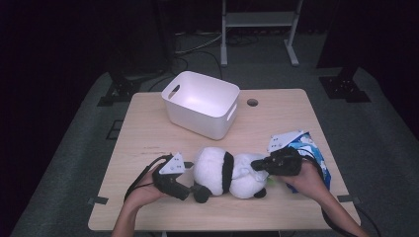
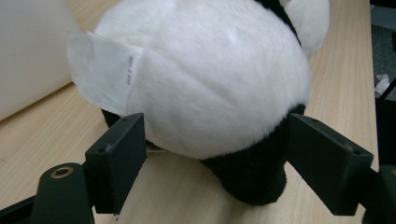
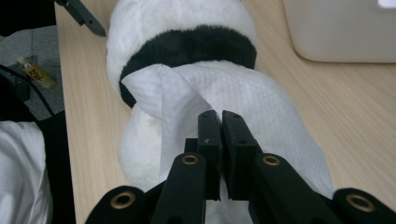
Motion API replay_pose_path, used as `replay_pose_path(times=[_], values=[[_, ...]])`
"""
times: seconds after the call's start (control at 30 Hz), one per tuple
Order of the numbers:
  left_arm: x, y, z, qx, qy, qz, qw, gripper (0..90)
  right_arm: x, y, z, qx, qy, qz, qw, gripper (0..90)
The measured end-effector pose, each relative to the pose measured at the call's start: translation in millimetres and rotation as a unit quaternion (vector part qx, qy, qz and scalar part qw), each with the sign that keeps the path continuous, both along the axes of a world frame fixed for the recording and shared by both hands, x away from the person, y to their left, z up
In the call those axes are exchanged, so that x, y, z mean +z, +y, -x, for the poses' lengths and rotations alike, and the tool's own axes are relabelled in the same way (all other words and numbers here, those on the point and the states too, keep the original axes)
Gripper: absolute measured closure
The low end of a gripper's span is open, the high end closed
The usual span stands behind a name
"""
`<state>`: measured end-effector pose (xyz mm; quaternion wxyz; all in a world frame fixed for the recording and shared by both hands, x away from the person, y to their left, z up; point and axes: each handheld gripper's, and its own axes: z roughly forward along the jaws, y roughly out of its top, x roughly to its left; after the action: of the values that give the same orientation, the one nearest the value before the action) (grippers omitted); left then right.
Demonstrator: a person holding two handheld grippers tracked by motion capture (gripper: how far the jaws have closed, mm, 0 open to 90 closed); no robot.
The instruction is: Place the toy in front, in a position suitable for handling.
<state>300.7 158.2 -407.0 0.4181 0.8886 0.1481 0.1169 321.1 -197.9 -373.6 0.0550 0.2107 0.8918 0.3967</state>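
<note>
Right tongs (image 3: 220,140), pressed together, pinch a white tissue (image 3: 243,93) draped over the plush panda (image 1: 228,173) lying on the surface (image 1: 148,133); left tongs (image 2: 212,154) stand spread around its rump, near the white bin (image 1: 201,102).

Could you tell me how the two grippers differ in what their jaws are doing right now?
The left gripper has its jaws spread wide around the panda toy's rear end; the right gripper has its jaws shut on a white tissue draped over the panda's head end. Both lie low over the table, pointing inward at the toy.
</note>
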Motion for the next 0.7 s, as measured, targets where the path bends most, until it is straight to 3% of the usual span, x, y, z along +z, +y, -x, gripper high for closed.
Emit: replay_pose_path(times=[0.33,0.7], values=[[6.6,-2.2,-0.4,0.008,-0.009,0.014,0.9998,19.6,-10.8,0.7,11.4,0.018,0.015,-0.012,0.9996,85.8],[18.6,-13.3,4.6,-0.015,-0.015,0.021,0.9996,19.5,-20.8,-3.0,25.7,0.028,0.02,-0.021,0.9992,85.9]])
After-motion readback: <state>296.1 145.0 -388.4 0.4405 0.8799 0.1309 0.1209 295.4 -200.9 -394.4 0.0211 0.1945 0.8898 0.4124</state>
